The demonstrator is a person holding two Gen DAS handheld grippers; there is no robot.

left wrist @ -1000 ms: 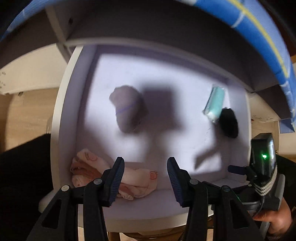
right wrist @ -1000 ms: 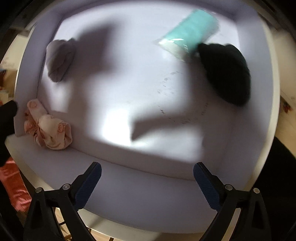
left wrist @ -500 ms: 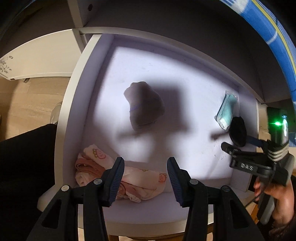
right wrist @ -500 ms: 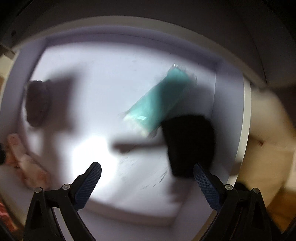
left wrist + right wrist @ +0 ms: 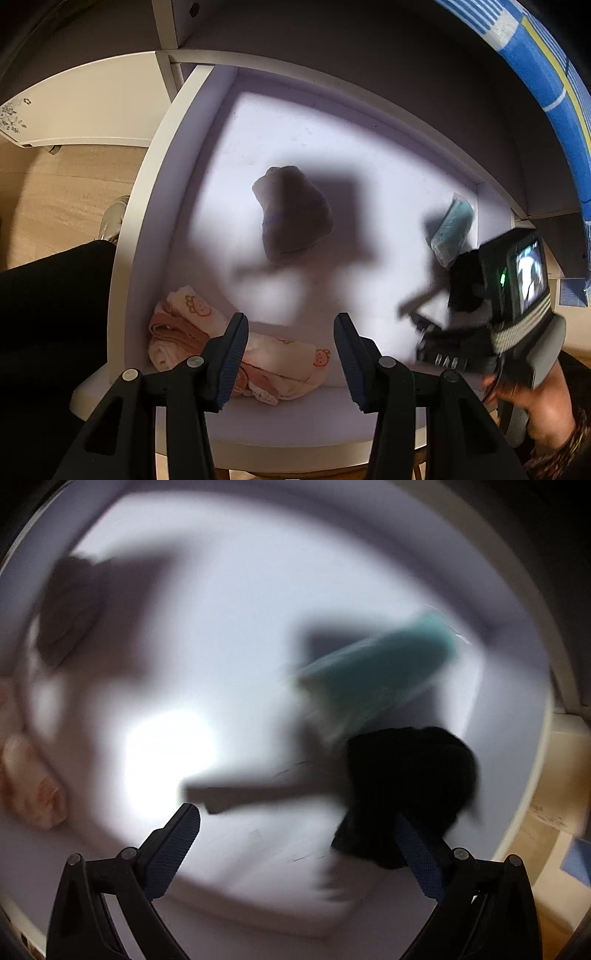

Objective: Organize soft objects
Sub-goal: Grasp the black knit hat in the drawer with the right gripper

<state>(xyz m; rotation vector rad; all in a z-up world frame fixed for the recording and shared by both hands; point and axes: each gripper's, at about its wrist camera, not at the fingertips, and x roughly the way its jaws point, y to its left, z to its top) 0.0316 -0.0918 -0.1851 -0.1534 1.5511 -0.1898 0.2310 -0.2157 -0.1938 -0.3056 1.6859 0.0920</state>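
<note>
The scene is an open white drawer viewed from above. The left gripper hangs over the front edge, its jaws part-way apart with nothing between them; directly below lies a folded pink printed cloth in the front left corner. A grey rolled sock sits near the drawer's centre, well apart from the rest. At the right wall, a teal packet touches a black soft bundle. The right gripper is spread wide and grips nothing; its right finger overlaps the black bundle in a blurred view, and contact cannot be confirmed.
</note>
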